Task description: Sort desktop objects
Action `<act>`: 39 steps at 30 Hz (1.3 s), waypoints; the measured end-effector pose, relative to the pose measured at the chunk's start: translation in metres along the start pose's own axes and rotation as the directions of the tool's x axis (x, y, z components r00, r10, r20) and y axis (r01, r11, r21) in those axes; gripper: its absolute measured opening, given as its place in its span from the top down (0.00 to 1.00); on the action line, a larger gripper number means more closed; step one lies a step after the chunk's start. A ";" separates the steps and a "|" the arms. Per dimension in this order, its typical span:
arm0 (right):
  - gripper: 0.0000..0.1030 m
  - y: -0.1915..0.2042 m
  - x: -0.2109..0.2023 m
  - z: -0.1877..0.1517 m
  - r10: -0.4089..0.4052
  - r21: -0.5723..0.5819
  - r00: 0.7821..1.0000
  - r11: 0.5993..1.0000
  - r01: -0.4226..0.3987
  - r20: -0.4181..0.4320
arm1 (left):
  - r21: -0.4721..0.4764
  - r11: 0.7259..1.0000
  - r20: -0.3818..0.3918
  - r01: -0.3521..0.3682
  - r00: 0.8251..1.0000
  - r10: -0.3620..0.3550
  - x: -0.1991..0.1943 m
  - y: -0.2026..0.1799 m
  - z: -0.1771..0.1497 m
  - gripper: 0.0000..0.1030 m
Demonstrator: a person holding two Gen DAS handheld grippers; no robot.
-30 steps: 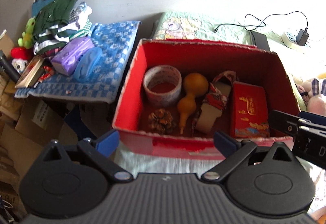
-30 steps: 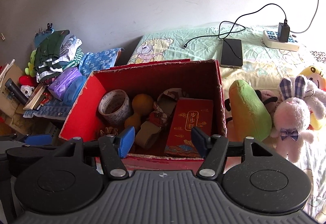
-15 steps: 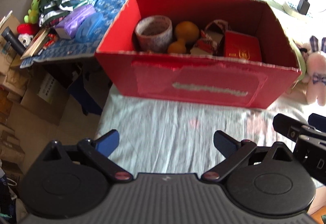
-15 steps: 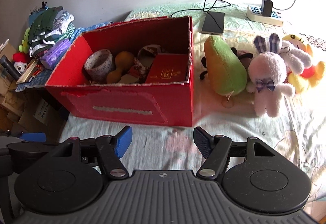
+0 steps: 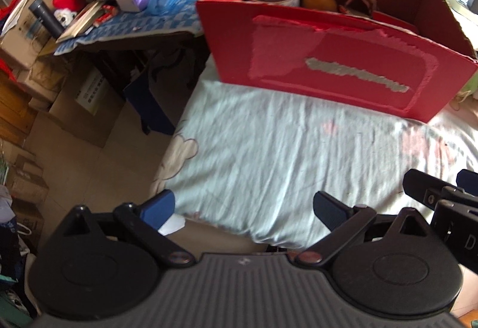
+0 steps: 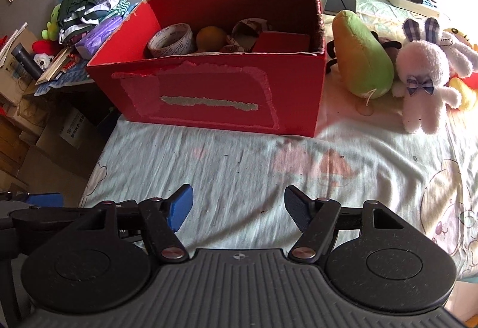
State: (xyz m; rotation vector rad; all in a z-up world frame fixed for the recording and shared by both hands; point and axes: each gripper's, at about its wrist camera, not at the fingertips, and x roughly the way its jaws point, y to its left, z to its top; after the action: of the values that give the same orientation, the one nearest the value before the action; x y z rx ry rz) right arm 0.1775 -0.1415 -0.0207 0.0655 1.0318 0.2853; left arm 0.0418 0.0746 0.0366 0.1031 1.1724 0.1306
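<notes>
Left gripper point(image 5: 243, 207): you are holding it wide open and empty, low over the near edge of the bedsheet point(image 5: 283, 154).
Right gripper point(image 6: 237, 210): you are holding it spread wide too, nothing between its fingers.
Red box point(image 6: 209, 95): it is sitting on the sheet well ahead of both tools, open-topped.
Tape roll point(image 6: 171, 39): it is lying in the box's left end; probably light and stiff, so you are best pinching across its wall.
Gourd point(image 6: 210, 38): beside the tape; likely smooth and slippery, so grip the narrow part, hidden from here.
Red packet box point(image 6: 282, 41): at the right end; flat card, so take it by its edges.
Plush toys point(image 6: 388, 68): lying right of the box; soft, and will squash under your fingers.
</notes>
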 end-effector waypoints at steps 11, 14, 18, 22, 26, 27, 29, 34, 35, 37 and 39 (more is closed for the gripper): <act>0.32 0.039 0.004 0.044 0.079 -0.056 0.996 0.995 -0.078 0.028 | -0.022 0.999 0.039 -0.033 0.999 0.034 -0.002 0.037 0.047 0.03; 0.32 0.045 0.004 0.058 0.094 -0.044 0.995 0.995 -0.092 0.040 | -0.008 1.000 0.060 -0.021 0.998 0.021 -0.005 0.045 0.066 0.03; 0.32 0.049 0.000 0.079 0.133 -0.012 0.990 0.991 -0.133 0.049 | 0.012 1.000 0.099 -0.005 0.995 0.004 -0.011 0.053 0.090 0.03; 0.32 0.052 -0.006 0.096 0.155 0.018 0.984 0.987 -0.157 0.090 | 0.033 0.999 0.144 0.019 0.989 -0.023 -0.019 0.057 0.110 0.03; 0.32 0.051 -0.009 0.111 0.126 0.045 0.982 0.990 -0.134 0.138 | 0.076 0.997 0.176 0.028 0.984 -0.041 -0.020 0.053 0.129 0.03; 0.32 0.050 -0.008 0.115 0.120 0.056 0.982 0.990 -0.129 0.145 | 0.087 0.996 0.177 0.036 0.983 -0.051 -0.019 0.052 0.134 0.03; 0.32 0.046 -0.007 0.122 0.099 0.078 0.982 0.991 -0.113 0.161 | 0.103 0.993 0.183 0.051 0.981 -0.070 -0.017 0.049 0.143 0.03; 0.32 0.032 -0.002 0.136 -0.015 0.129 0.980 0.992 -0.011 0.198 | 0.142 0.987 0.187 0.068 0.978 -0.094 -0.009 0.036 0.163 0.03; 0.32 0.029 0.000 0.139 -0.030 0.138 0.980 0.990 0.003 0.198 | 0.150 0.986 0.185 0.075 0.977 -0.102 -0.008 0.033 0.166 0.03; 0.32 0.021 0.007 0.143 -0.058 0.162 0.980 0.986 0.027 0.190 | 0.161 0.983 0.186 0.083 0.976 -0.113 -0.004 0.028 0.171 0.03; 0.32 0.014 0.014 0.144 -0.078 0.180 0.982 0.983 0.046 0.171 | 0.170 0.981 0.182 0.088 0.976 -0.120 0.000 0.023 0.175 0.03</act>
State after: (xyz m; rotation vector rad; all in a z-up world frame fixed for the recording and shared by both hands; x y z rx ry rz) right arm 0.3039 -0.1130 0.0446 0.2141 0.8777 0.1279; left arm 0.2018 0.0948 0.1073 0.1923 0.9922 -0.0665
